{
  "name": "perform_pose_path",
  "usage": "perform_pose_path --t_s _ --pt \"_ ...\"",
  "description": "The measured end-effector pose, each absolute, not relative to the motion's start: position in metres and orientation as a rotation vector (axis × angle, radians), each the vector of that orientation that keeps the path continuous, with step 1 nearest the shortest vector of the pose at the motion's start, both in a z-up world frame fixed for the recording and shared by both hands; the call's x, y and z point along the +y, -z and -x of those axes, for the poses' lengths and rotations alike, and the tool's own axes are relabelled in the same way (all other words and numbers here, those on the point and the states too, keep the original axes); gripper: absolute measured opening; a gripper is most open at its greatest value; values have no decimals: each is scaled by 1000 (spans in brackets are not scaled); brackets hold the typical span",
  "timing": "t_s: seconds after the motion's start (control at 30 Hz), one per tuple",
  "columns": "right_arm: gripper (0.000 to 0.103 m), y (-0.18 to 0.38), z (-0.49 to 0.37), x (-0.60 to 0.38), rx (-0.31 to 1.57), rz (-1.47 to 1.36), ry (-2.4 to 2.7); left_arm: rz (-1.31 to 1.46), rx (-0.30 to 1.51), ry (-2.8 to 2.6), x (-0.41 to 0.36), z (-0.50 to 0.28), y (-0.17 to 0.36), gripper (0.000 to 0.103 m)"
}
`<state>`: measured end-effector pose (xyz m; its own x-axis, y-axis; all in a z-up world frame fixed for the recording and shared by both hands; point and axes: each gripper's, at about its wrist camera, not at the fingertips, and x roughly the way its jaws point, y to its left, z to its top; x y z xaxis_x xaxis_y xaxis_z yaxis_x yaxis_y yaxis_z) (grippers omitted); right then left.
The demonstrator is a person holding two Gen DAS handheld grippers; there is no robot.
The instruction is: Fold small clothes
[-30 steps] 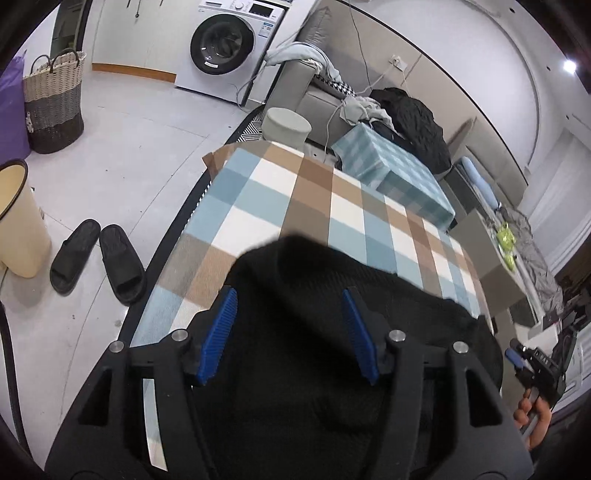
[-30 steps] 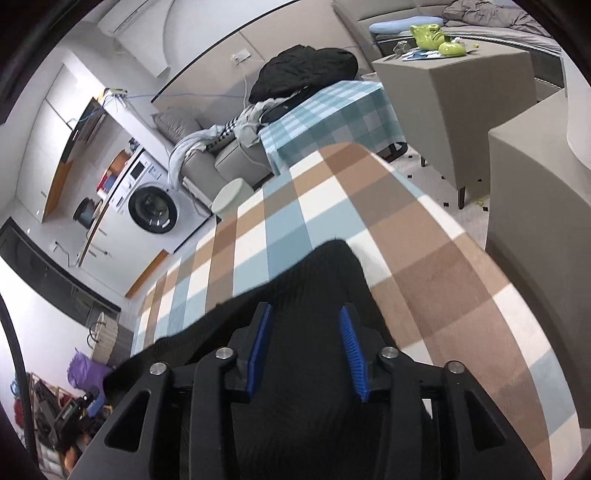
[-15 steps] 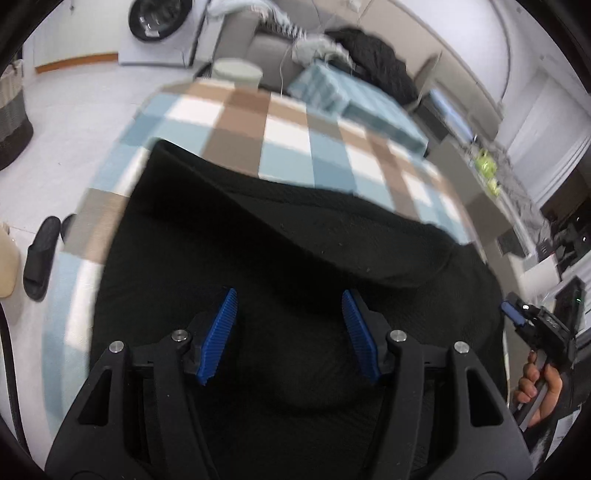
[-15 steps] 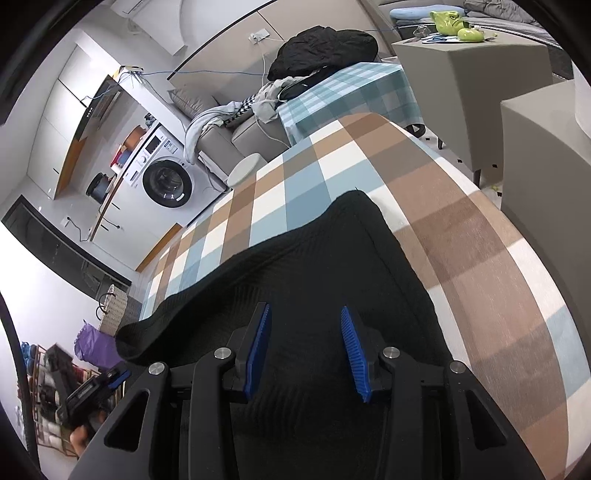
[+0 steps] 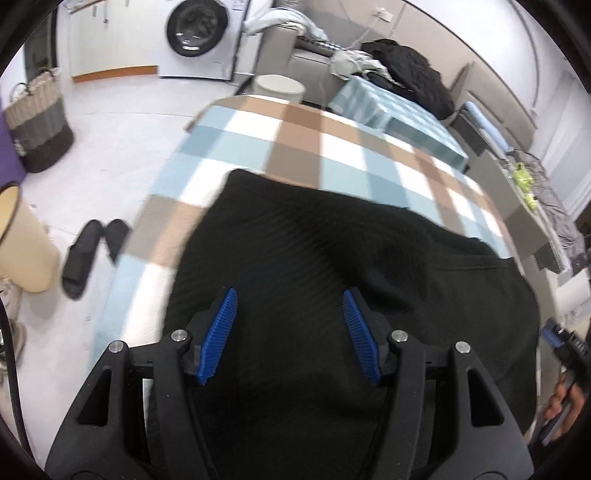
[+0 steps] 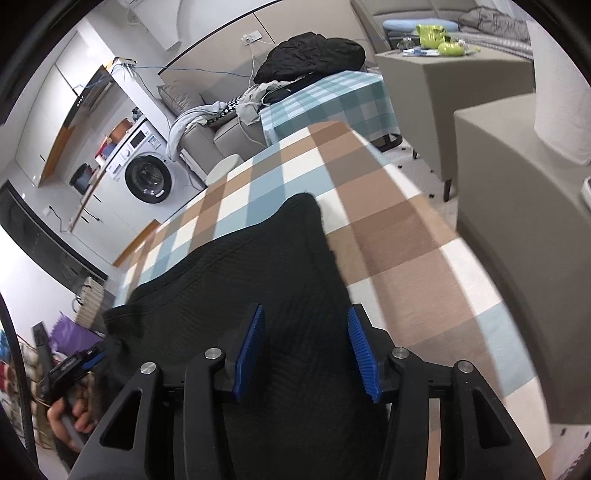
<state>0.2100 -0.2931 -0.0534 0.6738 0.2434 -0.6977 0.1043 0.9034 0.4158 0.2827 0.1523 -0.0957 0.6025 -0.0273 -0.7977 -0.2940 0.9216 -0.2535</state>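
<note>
Black knit garment flat on checked tablecloth, fills centre and lower frame in both views. Left gripper wide, blue pads apart, above cloth, gripping nothing. Right gripper likewise wide, above garment's right portion. Washing machine upper left.

Home living rm w/ washing machine, sofa, laundry basket, slippers.
</note>
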Motion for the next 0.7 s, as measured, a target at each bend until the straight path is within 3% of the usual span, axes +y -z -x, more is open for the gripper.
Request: perform_pose_path --t_s 0.1,0.33,0.4,0.43,0.47,0.6,0.7 --pt "52 53 -224 -300 810 -455 -69 407 920 -177 165 -270 98 57" --pt "52 66 -290 -293 834 -439 -20 408 914 -190 175 -242 99 57" --pt "34 70 -304 -286 871 -400 -31 409 910 -201 178 -234 98 57" --pt "16 71 -307 -282 878 -366 -44 412 908 -205 178 -232 97 57" --pt "10 69 -308 -279 868 -334 -40 416 903 -209 181 -228 96 57" --pt "5 39 -282 -283 669 -306 -86 419 895 -217 185 -220 93 57" --pt "5 44 -282 -300 684 -389 50 427 896 -213 185 -219 94 57"
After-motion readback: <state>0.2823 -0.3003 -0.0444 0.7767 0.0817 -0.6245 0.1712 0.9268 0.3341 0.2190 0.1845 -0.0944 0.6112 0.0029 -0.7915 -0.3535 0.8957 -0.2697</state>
